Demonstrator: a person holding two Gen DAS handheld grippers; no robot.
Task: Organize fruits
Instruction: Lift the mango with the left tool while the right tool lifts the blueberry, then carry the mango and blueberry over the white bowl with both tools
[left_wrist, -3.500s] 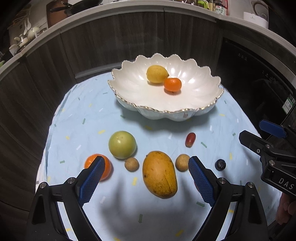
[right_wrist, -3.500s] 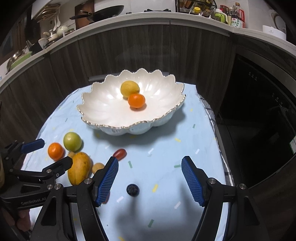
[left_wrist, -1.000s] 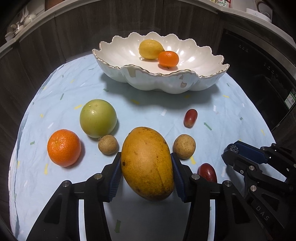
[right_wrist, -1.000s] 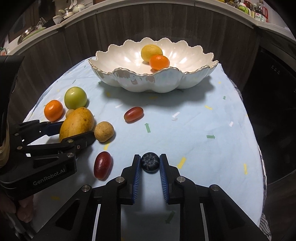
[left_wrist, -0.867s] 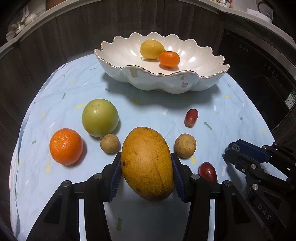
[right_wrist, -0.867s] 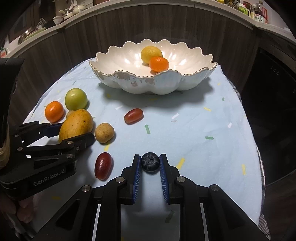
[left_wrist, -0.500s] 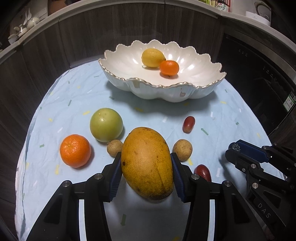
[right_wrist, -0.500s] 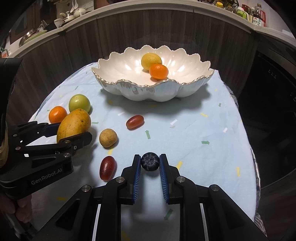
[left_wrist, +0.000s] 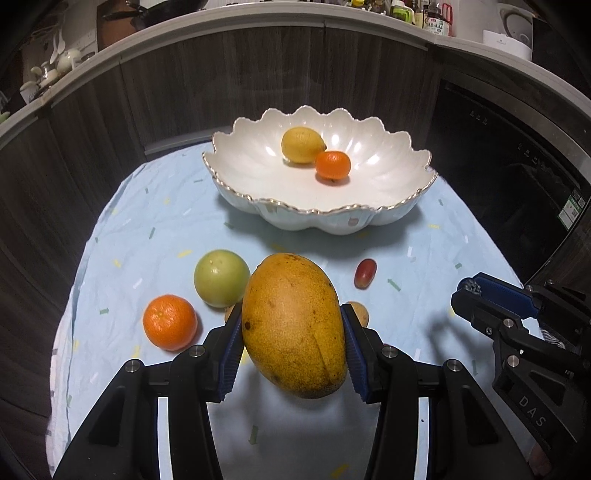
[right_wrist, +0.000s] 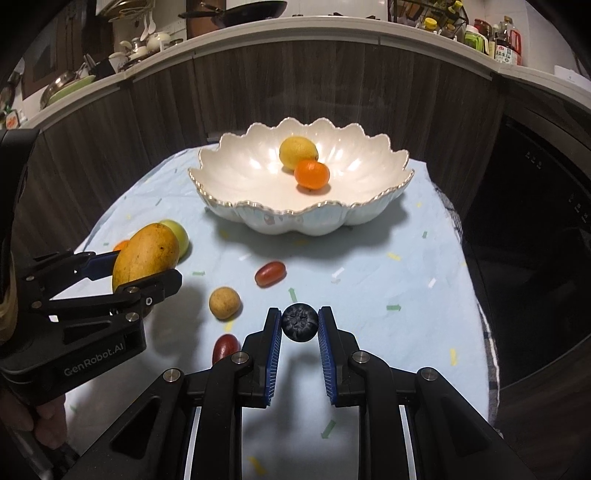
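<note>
Left wrist view showed the left gripper (left_wrist: 291, 345) clamped on a large yellow-orange mango (left_wrist: 295, 325), held clear of the pale blue confetti-print cloth (left_wrist: 155, 229), short of the white scalloped gold-rimmed bowl (left_wrist: 402, 201). The right gripper (right_wrist: 300, 325) was pinched on a small dark blueberry (right_wrist: 300, 322), also on the near side of that bowl and above the cloth. A yellow lemon (left_wrist: 302, 144) and a small orange tangerine (left_wrist: 332, 166) already lay in the bowl.

To my eye the carry to the bowl was the step in hand. The mango looked heavy and smooth, gripped about its middle, so a level wrist and a low release over bare bowl floor, away from the lemon, would serve best. The blueberry wanted a gentle squeeze only; let go from high up, it could roll or bounce out.
</note>
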